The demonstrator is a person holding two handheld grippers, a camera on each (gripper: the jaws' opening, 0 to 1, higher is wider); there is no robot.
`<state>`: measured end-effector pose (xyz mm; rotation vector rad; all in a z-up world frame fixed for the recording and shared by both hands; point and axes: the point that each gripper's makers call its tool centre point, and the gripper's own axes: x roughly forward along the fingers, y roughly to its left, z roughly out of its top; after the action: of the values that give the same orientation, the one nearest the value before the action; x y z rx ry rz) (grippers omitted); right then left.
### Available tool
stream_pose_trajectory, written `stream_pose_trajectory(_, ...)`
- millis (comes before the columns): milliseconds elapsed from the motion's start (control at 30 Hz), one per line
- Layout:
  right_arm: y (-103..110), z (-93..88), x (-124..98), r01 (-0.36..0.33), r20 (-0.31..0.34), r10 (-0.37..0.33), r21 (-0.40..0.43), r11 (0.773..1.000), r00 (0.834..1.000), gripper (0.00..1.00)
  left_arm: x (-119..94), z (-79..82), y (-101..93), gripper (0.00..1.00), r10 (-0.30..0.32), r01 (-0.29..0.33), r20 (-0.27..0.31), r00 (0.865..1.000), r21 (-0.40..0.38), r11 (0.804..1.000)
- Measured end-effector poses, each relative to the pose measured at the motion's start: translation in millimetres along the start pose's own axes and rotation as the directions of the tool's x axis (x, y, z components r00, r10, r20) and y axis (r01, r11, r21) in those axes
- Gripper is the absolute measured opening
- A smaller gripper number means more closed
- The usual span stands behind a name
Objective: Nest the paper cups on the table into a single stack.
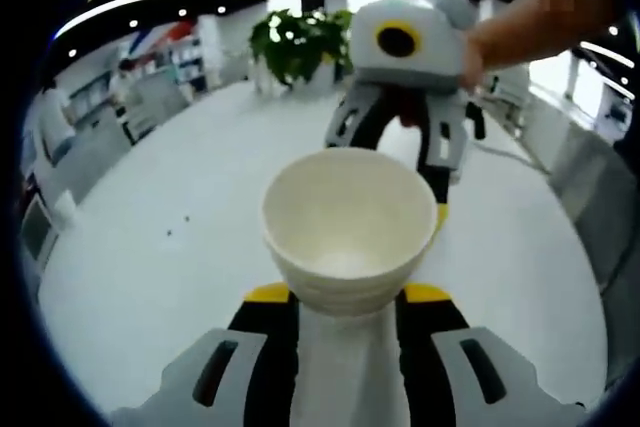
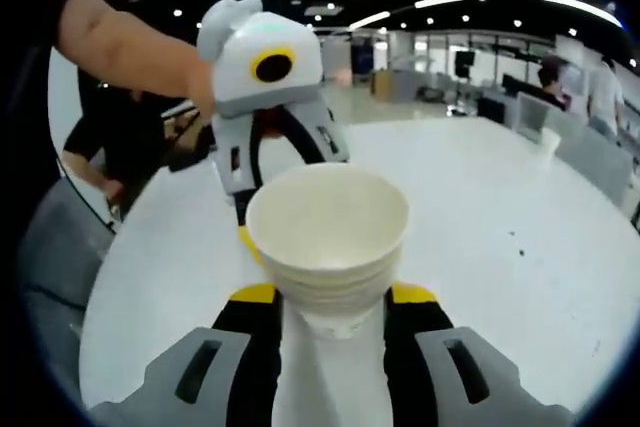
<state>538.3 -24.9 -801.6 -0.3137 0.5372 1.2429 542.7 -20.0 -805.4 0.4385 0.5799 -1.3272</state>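
**A:** What's on your left gripper view?

**B:** My left gripper (image 1: 346, 299) rises from the bottom of the frame, jaws pressed against both sides of a stack of paper cups (image 1: 348, 232) sitting mid-frame. The mouth of the top cup faces the camera, and I count several rims nested below it. Behind the stack, in the upper right, I see the right gripper (image 1: 400, 132), held by a hand (image 1: 520, 32). I can't tell from here how its jaws stand.

**A:** And the right gripper view?

**B:** There the right gripper (image 2: 331, 299) comes up from the bottom, its jaws pinching a stack of cups, centre frame, open mouth towards the lens. The left gripper shows in the upper left, just behind the cups. The white table (image 2: 500, 217) spreads across both views, and a potted plant (image 1: 298, 42) stands at the upper middle of the left one.
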Motion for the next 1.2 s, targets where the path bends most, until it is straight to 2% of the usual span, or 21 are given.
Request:
stream_pose_trajectory(433,0.6,-1.6,2.5,0.009,-0.024,-0.009,-0.006,1.0,1.0,0.38,6.3,-4.0,-0.3,0.37,0.016,-0.015,-0.033,0.999,0.01,1.0)
stream_pose_trajectory(567,1.5,0.2,-0.8,0.013,-0.035,-0.013,-0.019,1.0,0.999,0.4,4.8,-5.1,2.1,0.45,0.043,-0.044,-0.036,0.998,-0.025,0.999)
stream_pose_trajectory(667,-1.7,0.6,-5.3,0.037,-0.035,-0.037,-0.019,0.999,0.999,0.5,-0.1,-4.8,5.9,0.56,0.072,-0.073,-0.021,0.997,-0.05,0.996)
stream_pose_trajectory(733,-10.0,-1.6,-9.6,0.087,-0.055,-0.088,-0.034,0.996,0.995,0.62,-3.3,-2.6,8.8,0.65,0.093,-0.093,-0.002,0.996,-0.051,0.994)
stream_pose_trajectory(767,-14.4,2.1,-11.7,0.113,-0.036,-0.115,-0.064,0.992,0.993,0.67,-6.4,-0.4,11.4,0.69,0.114,-0.113,0.015,0.993,-0.055,0.992)
stream_pose_trajectory(800,-12.7,3.6,-14.6,0.116,-0.023,-0.117,-0.051,0.992,0.993,0.72,-8.6,1.2,13.0,0.74,0.132,-0.13,0.025,0.991,-0.07,0.989)
stream_pose_trajectory(833,-12.4,3.6,-15.8,0.116,-0.022,-0.118,-0.048,0.992,0.993,0.76,-11.5,0.7,16.3,0.81,0.152,-0.149,0.027,0.988,-0.084,0.985)
stream_pose_trajectory(967,-14.0,5.5,-27.9,0.166,-0.003,-0.166,-0.051,0.985,0.986,0.95,-22.0,-2.2,20.6,0.98,0.193,-0.189,0.022,0.981,-0.134,0.973)
stream_pose_trajectory(1000,-15.8,7.6,-31.9,0.193,0.014,-0.193,-0.038,0.98,0.981,1.0,-25.2,-1.6,21.1,0.98,0.207,-0.202,0.023,0.978,-0.145,0.969)
stream_pose_trajectory(1067,-14.2,8.9,-42.3,0.207,0.021,-0.207,-0.032,0.978,0.978,1.0,-34.4,5.3,18.3,0.98,0.22,-0.208,0.062,0.973,-0.161,0.965)
stream_pose_trajectory(1133,-12.3,12.0,-49.9,0.223,0.036,-0.222,-0.018,0.975,0.974,1.0,-42.7,10.1,18.3,0.98,0.261,-0.245,0.09,0.961,-0.162,0.956)
stream_pose_trajectory(1200,-9.3,15.9,-59.4,0.248,0.056,-0.247,-0.006,0.969,0.967,1.0,-53.0,13.5,19.5,0.98,0.314,-0.294,0.107,0.943,-0.17,0.941)
